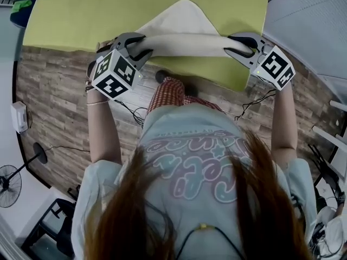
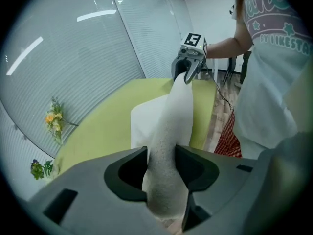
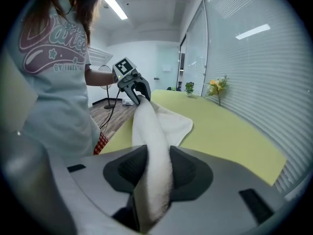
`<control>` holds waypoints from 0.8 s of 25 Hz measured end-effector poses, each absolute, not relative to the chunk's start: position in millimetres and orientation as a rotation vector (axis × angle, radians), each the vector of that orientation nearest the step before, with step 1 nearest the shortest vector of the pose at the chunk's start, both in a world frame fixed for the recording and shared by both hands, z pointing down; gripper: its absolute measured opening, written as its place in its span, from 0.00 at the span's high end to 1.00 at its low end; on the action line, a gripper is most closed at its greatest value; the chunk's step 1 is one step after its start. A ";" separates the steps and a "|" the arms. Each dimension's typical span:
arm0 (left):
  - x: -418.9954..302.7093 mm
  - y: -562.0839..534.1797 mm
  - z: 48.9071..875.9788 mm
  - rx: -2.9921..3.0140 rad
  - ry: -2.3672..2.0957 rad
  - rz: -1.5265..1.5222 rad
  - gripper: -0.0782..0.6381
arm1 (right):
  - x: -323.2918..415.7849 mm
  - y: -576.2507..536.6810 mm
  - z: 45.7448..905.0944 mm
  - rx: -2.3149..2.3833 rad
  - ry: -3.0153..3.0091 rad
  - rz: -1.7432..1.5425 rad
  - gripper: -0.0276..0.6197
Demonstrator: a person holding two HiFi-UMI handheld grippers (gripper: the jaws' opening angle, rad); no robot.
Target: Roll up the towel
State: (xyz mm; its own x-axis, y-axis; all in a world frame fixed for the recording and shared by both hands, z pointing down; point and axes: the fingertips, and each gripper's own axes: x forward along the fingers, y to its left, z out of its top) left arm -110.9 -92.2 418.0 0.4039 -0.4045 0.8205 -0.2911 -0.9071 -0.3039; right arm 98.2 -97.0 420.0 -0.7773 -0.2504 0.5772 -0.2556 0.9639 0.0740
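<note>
The rolled towel (image 1: 187, 43), held just above the near edge of the table (image 1: 81, 15) with the left gripper (image 1: 138, 49) and the right gripper (image 1: 241, 45) each pinched on one end (jaws partly closed on cloth), is best turned evenly over its flat tail farther onto the table.

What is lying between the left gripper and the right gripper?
The rolled towel spans from left gripper to right gripper, clearest in the head view.
</note>
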 end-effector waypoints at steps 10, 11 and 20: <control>-114.1 -120.0 418.6 -2.427 0.783 -1.459 0.68 | 100.2 -129.7 422.5 0.621 -2.507 0.029 0.69; -112.7 -119.7 419.7 -2.417 0.787 -1.454 0.69 | 101.0 -130.1 423.3 0.640 -2.501 0.024 0.68; -109.5 -119.6 423.4 -2.390 0.778 -1.463 0.72 | 83.4 -115.2 367.4 0.688 -2.499 -0.302 0.57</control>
